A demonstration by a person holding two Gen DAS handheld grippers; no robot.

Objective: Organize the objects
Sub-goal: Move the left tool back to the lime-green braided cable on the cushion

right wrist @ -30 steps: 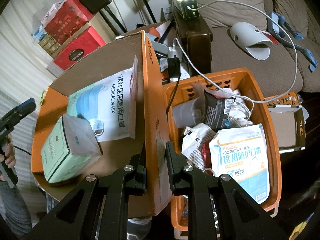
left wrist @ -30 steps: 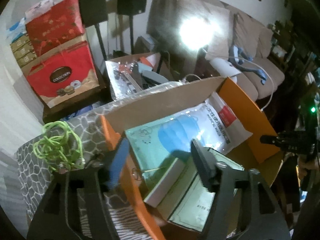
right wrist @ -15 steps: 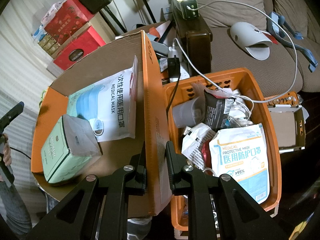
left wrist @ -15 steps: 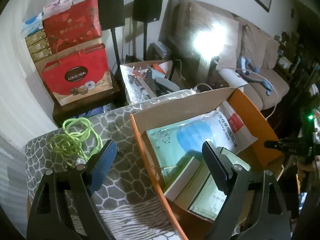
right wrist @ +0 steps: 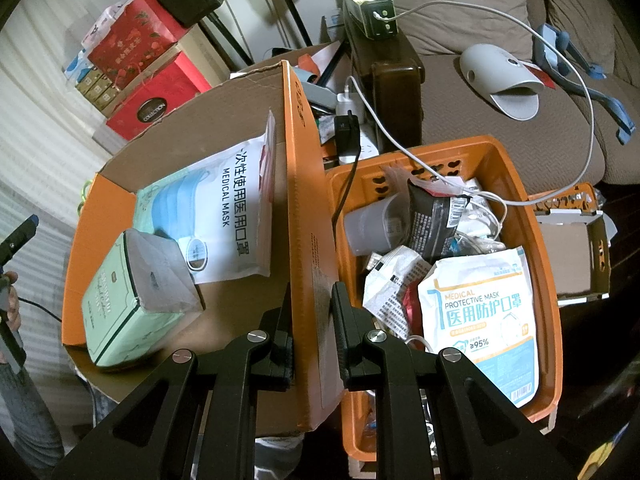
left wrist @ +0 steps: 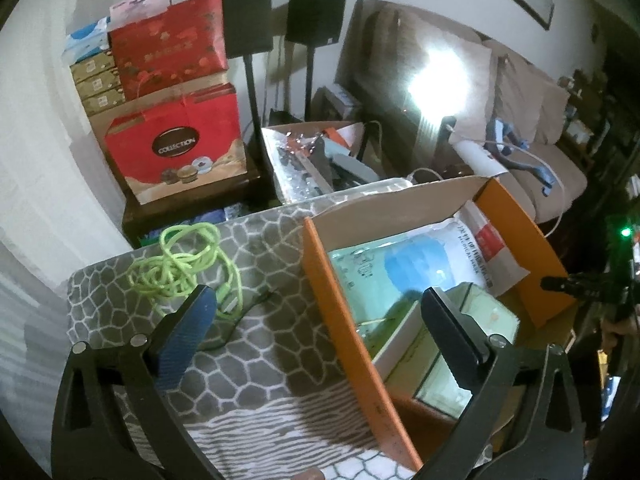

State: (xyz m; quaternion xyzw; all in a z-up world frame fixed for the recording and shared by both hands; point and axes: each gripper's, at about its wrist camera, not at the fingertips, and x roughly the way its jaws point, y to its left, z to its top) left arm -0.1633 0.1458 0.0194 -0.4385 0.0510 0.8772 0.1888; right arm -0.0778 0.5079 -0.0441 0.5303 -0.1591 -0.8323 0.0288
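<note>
- A brown sofa (right wrist: 500,120) fills the far side of the room, with a white rounded device (right wrist: 496,76) and a white cable (right wrist: 560,52) lying on its seat.
- A surface under a grey cloth with a pale stone pattern (left wrist: 256,344) carries the work area in the left wrist view.
- An orange cardboard box (right wrist: 304,208) sits open on it, flaps raised, with brown card showing inside.
- Just beside the box, on its right in the right wrist view, stands an orange plastic basket (right wrist: 536,240), packed with a medical protective mask packet (right wrist: 484,320), a dark pouch (right wrist: 436,220), a grey cup (right wrist: 368,224) and crumpled wrappers.
- Red gift boxes (left wrist: 176,148) are stacked against the wall behind the grey cloth, with two black speakers on stands (left wrist: 280,16) next to them.
- Inside the cardboard box a white-and-blue medical mask pack (right wrist: 216,208) leans against the far and right walls.
- A pale green box (right wrist: 124,304) lies in the near left corner of the cardboard box, one end resting on the mask pack's lower edge.
- The left gripper (left wrist: 316,320) hovers released, its jaws having just been opening; they now stand spread wide, straddling the box's orange left wall, one finger above the cloth, the other above the green box, gripping nothing.
- The right gripper (right wrist: 312,320) is clenched on the cardboard box's upright orange wall, a pad pressed to each face.
- A bright green cord (left wrist: 188,264) lies tangled on the cloth, left of the box.
</note>
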